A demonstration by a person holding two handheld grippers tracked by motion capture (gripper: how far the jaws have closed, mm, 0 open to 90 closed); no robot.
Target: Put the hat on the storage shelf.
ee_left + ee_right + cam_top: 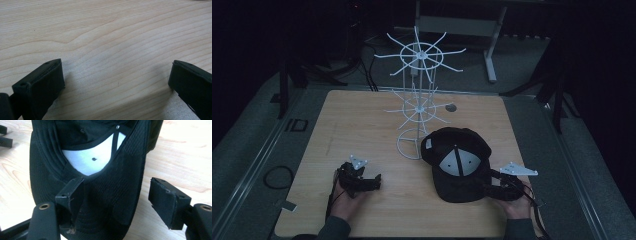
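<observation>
Right gripper view: my right claw point(117, 200) is sitting wide open, straddling the black cap's point(105, 195) rim, gripping nothing. Cap is lying upside down near the desk's point(362, 125) front-right corner. Left claw point(116, 80) is gaping open over bare wood.

Finding no legible text, label, brand, number or sign anywhere. Noticing a small pale tag inside the black cap point(455, 162), but too small and blurred for reading; showing nothing written on the wooden table point(362, 130).
</observation>
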